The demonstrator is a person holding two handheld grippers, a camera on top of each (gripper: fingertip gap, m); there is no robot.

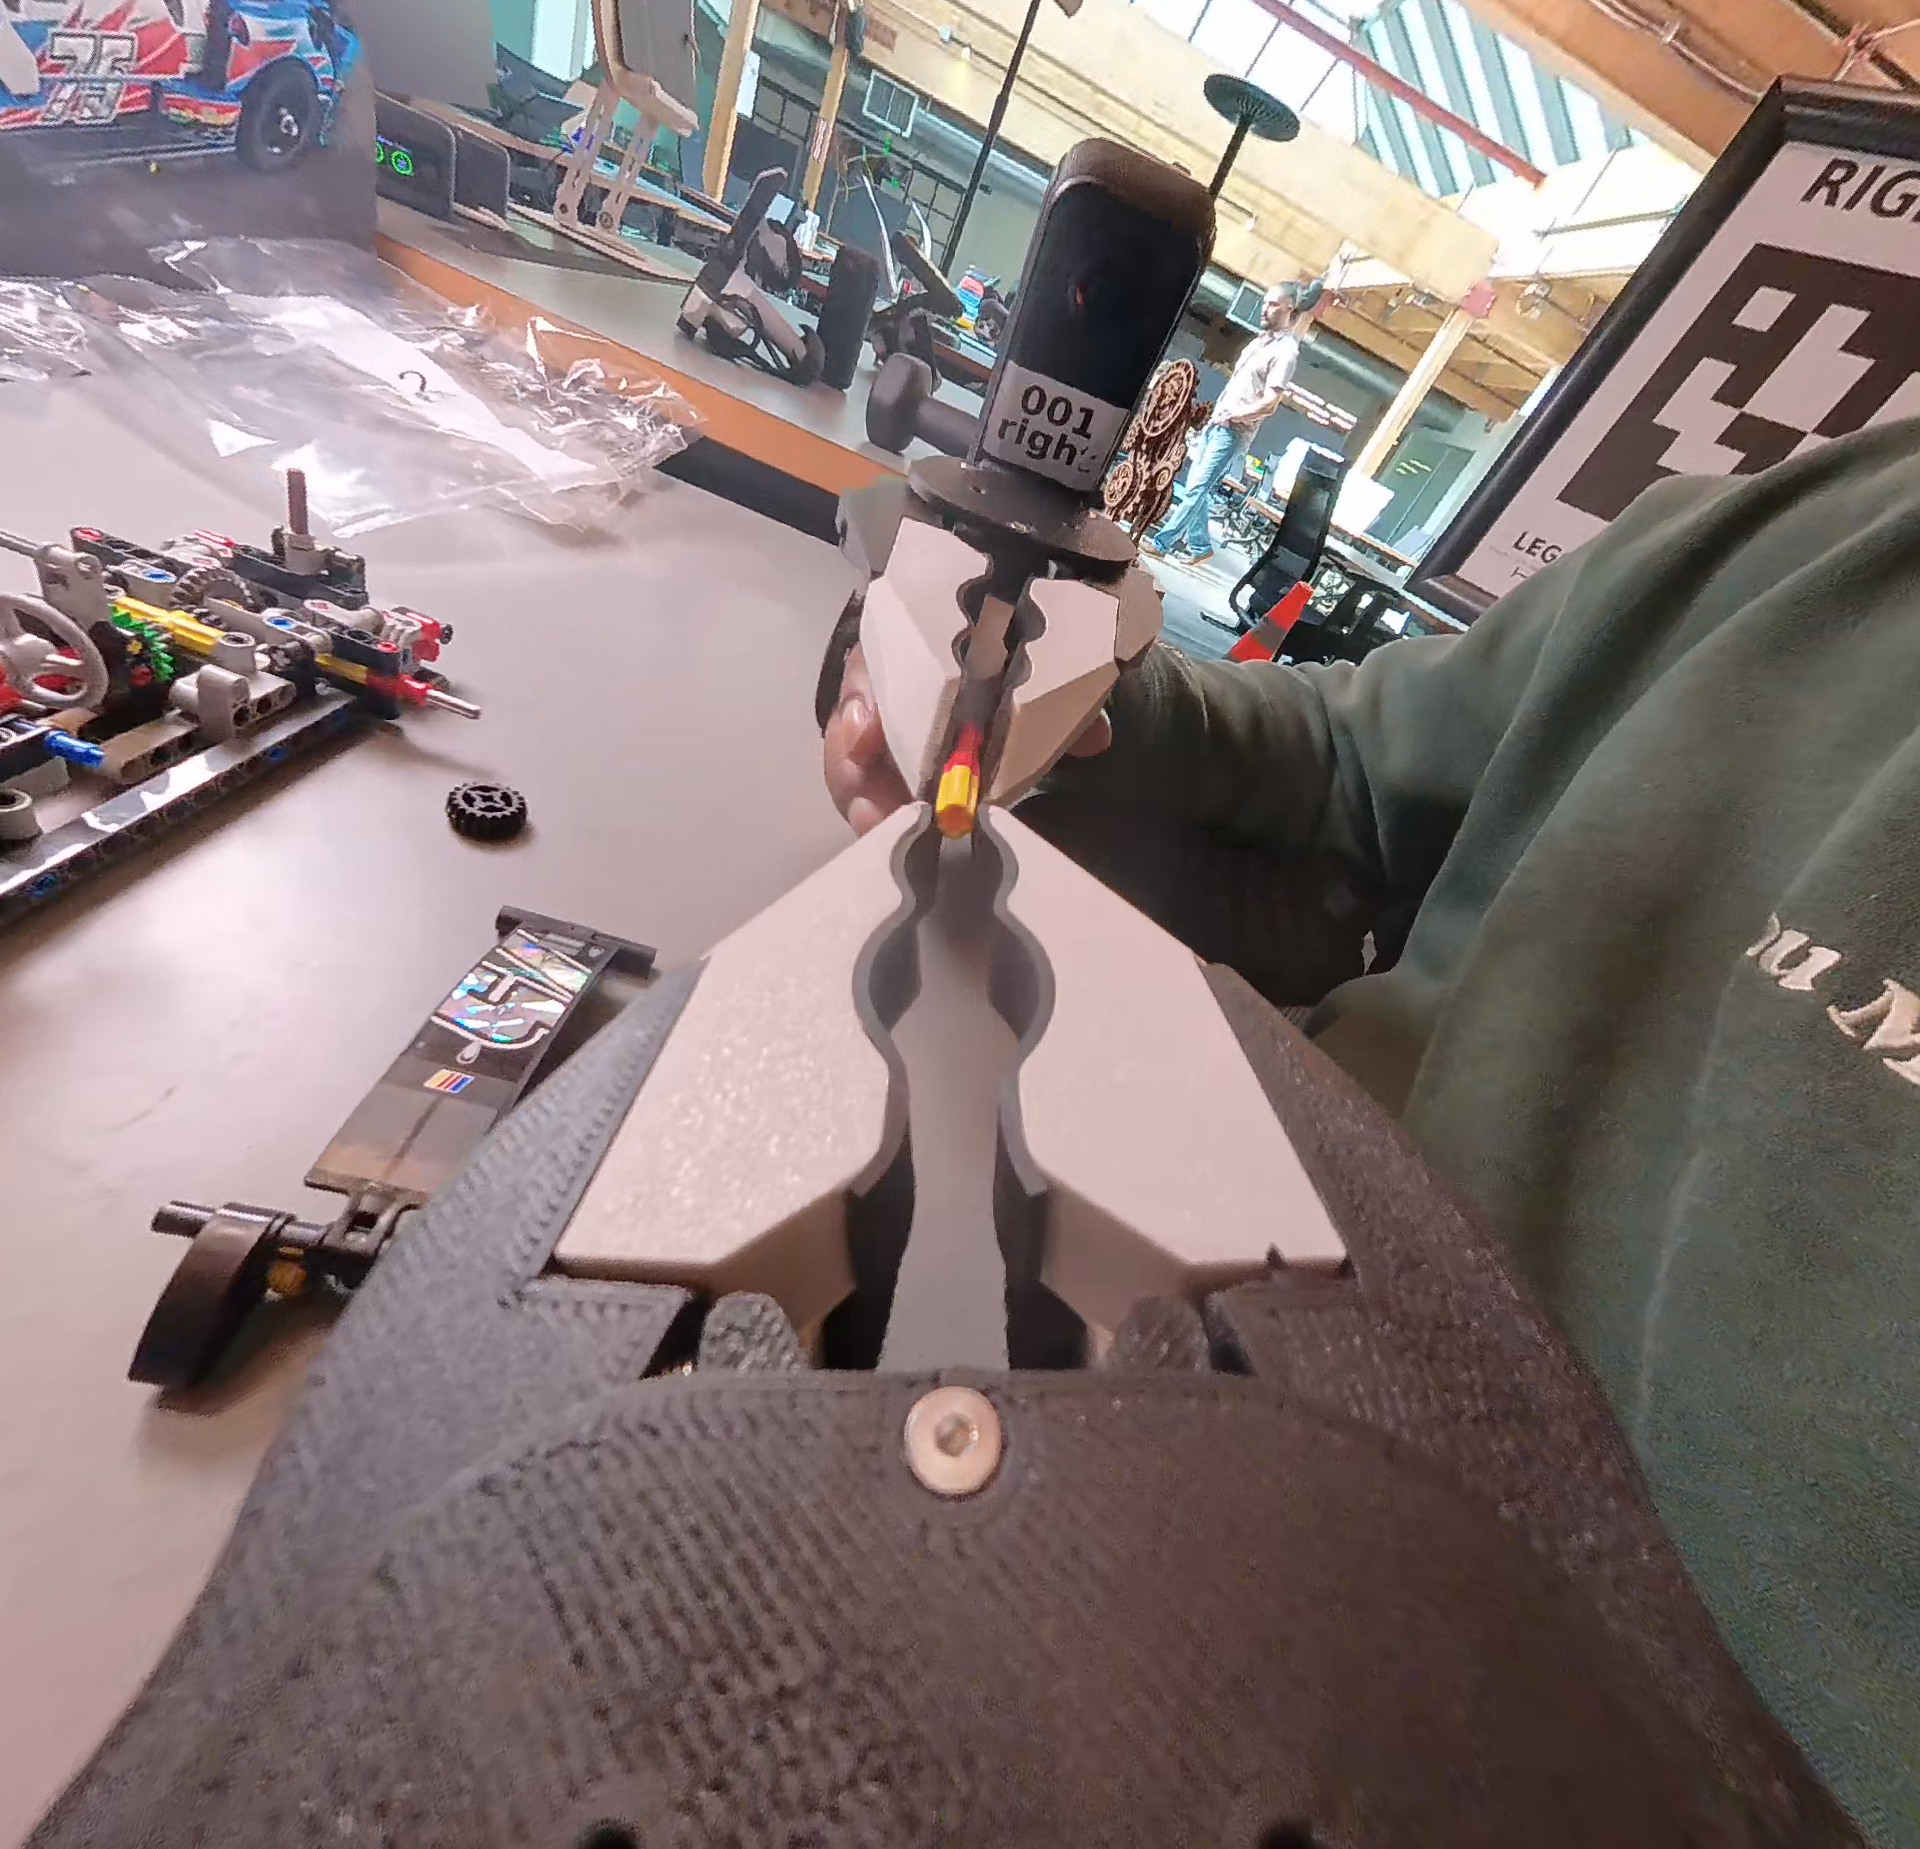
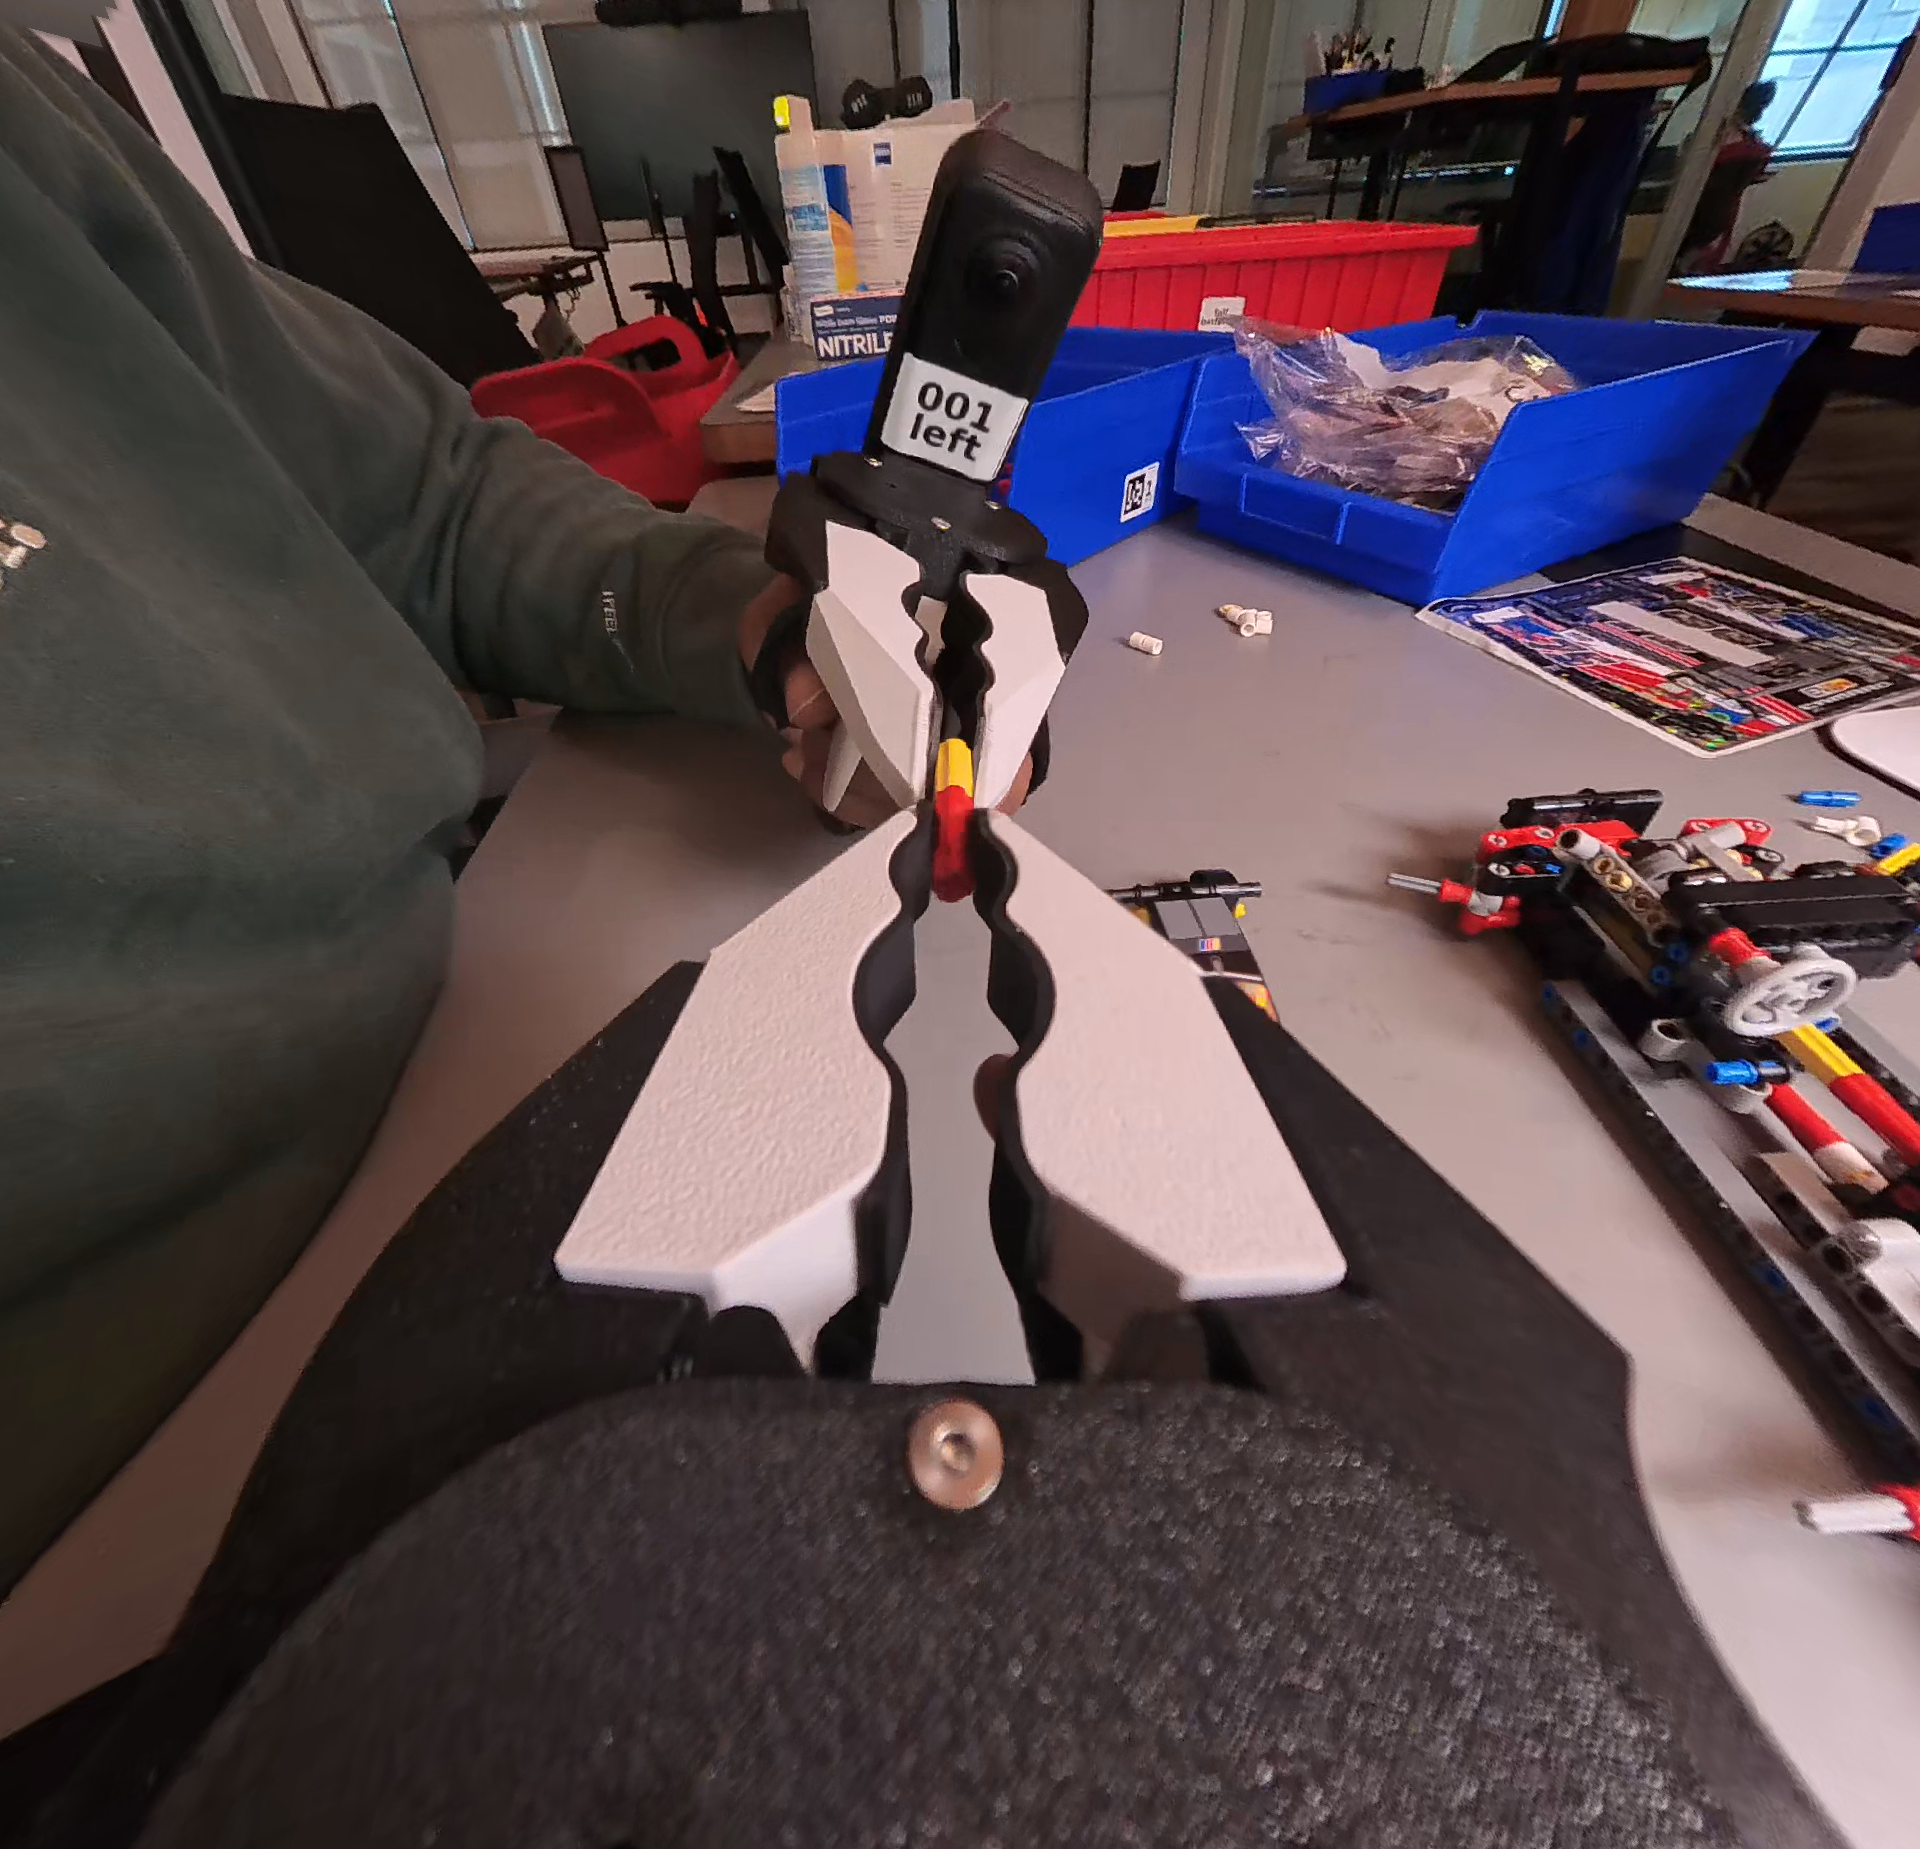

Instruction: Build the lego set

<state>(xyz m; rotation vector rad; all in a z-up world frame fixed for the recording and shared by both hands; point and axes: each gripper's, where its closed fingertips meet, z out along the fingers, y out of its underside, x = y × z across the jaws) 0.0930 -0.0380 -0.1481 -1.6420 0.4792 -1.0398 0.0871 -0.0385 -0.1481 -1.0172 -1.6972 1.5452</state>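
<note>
My left gripper [image 1: 954,841] and right gripper [image 2: 951,831] meet tip to tip above the table. Between them is a small lego part with a yellow end [image 1: 956,800] and a red end [image 2: 948,859]. The left gripper is shut on the yellow end [image 2: 952,765]. The right gripper is shut on the red end [image 1: 968,745]. I cannot tell whether the two ends are one piece or two pushed together. The partly built lego chassis [image 1: 208,646] lies on the table to the left; it also shows in the right wrist view [image 2: 1714,947].
A black gear [image 1: 486,810] and a black stickered panel [image 1: 468,1051] lie near the chassis. Clear plastic bags [image 1: 312,365] lie at the back. Blue bins [image 2: 1507,469], a printed sheet [image 2: 1683,656] and small white pieces [image 2: 1247,620] are on the far side. My left and right fingertips are right by each other. The black gear [image 1: 486,810] is about 15 cm from both grippers' fingertips.
</note>
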